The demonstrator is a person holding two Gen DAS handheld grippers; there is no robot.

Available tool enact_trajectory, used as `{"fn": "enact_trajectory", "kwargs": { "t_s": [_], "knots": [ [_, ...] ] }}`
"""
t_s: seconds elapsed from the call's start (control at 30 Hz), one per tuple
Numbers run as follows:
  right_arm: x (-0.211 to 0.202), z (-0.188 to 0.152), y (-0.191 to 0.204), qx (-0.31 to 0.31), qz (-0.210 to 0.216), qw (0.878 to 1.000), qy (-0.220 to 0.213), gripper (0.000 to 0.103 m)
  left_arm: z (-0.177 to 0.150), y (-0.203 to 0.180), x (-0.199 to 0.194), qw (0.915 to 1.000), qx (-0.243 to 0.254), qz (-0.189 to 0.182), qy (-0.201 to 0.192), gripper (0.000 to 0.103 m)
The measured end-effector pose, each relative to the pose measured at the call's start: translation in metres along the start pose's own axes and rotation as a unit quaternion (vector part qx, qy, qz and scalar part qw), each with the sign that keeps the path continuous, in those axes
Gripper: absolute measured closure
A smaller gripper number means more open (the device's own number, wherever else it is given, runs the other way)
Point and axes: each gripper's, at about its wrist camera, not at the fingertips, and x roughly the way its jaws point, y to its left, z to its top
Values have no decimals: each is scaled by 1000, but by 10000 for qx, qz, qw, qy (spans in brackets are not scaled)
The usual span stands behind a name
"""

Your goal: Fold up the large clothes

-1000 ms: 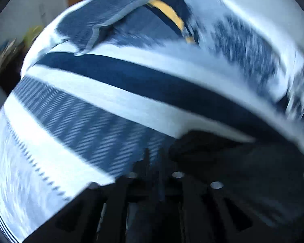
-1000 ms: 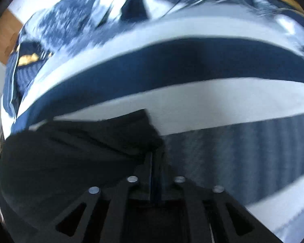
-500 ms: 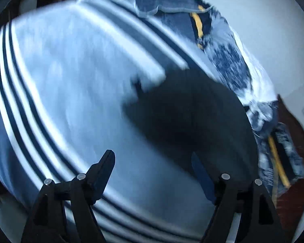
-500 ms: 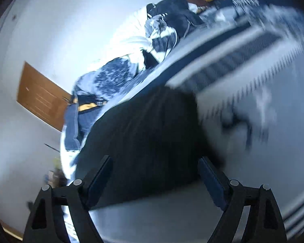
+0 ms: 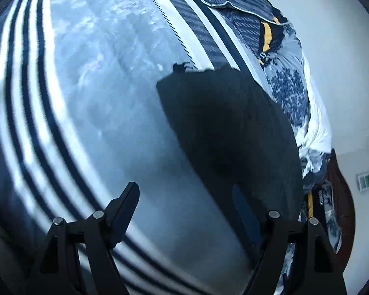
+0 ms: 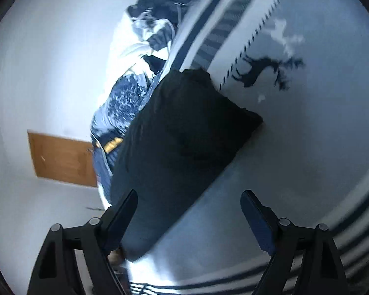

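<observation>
On my left wrist view, the left gripper (image 5: 185, 204) hangs with fingers spread wide, grasping nothing, above the folded black garment (image 5: 231, 127) lying flat on the striped bedspread (image 5: 91, 93). On my right wrist view, the right gripper (image 6: 189, 211) is likewise released and empty, the black garment (image 6: 179, 145) beside a reindeer print (image 6: 263, 70)

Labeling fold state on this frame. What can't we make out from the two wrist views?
- Black garment: near end hidden behind the right gripper in the right wrist view; its fold layers are lost in uniform dark.
- Same garment's near end sits behind the left gripper finger in the left wrist view.
- Bedding pile: motion blurred in the right wrist view, items indistinct.
- Wall panel: too small to read.
</observation>
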Motion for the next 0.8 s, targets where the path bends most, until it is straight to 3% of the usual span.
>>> {"fn": "enact_trajectory", "kwargs": {
  "t_s": [0.23,0.37,0.4,0.47,0.53,0.57,0.6,0.63,0.73,0.8],
  "knots": [
    [40,24,-20,354,364,9987,-13,15,43,12,38,9961,-789,-381,-65,24],
    [66,41,-28,517,471,9974,155,15,62,17,68,9891,-1346,-598,14,21],
    [70,45,-28,501,455,9975,189,15,65,13,76,9878,-1379,-722,38,21],
    [77,50,-28,425,402,9980,248,19,68,-4,83,9925,-1047,-636,11,22],
    [80,52,-29,357,315,9984,297,35,68,-21,90,9967,-601,-537,-1,59],
    [80,52,-32,369,370,9983,272,44,67,-25,92,9973,-514,-515,58,66],
    [78,51,-34,392,448,9979,257,57,65,-27,89,9974,-487,-521,45,81],
    [75,49,-34,343,465,9980,261,68,63,-25,83,9973,-480,-549,-8,90],
    [60,44,-21,-16,319,9992,240,86,53,-26,55,9980,-254,-564,-107,96],
    [46,39,-14,-177,289,9992,234,91,44,-25,31,9984,-32,-558,-112,96]
  ]
}}
